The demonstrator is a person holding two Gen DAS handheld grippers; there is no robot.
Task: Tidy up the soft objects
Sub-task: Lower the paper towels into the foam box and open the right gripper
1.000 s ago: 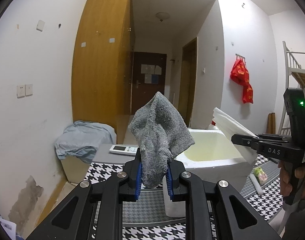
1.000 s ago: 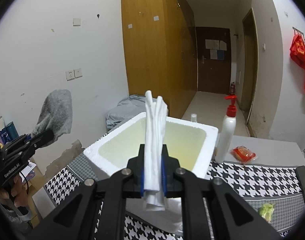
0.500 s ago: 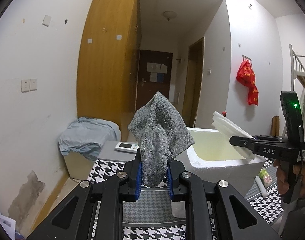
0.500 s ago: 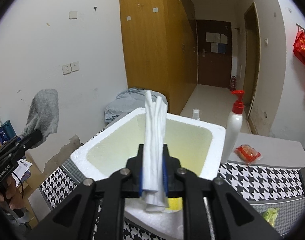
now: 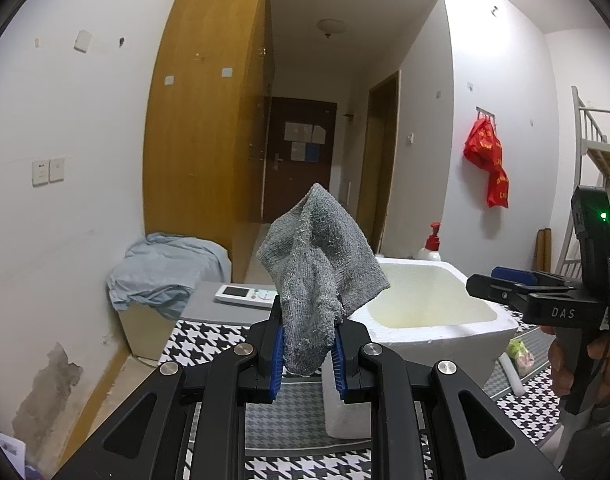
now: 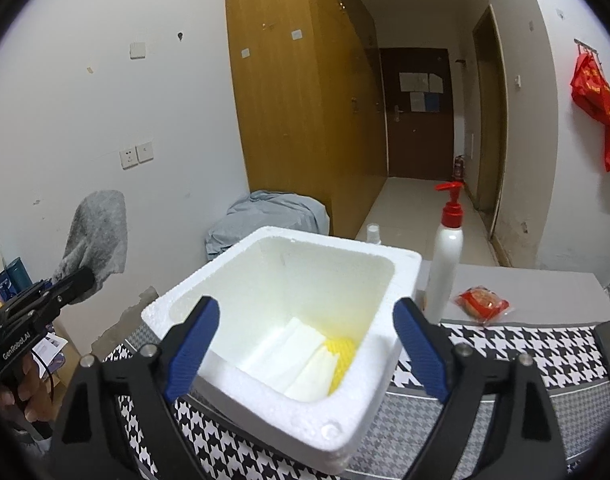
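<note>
the left claw [image 5: 307, 354] pinches a grey cloth [image 5: 319, 268] upright by the white wall. the right claw [image 6: 305, 344], jaws just spread apart with nothing between, hangs over the foam box [image 6: 369, 408] on the houndstooth surface [image 6: 505, 344]; a white cloth [image 6: 293, 350] lies inside.

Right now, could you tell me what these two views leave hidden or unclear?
- Foam box floor: left wrist view, hidden by its near wall.
- Yellow item in the box: right wrist view, partly under the white folded cloth, too unclear to name.
- Grey cloth lower end: left wrist view, hidden behind the left gripper.
</note>
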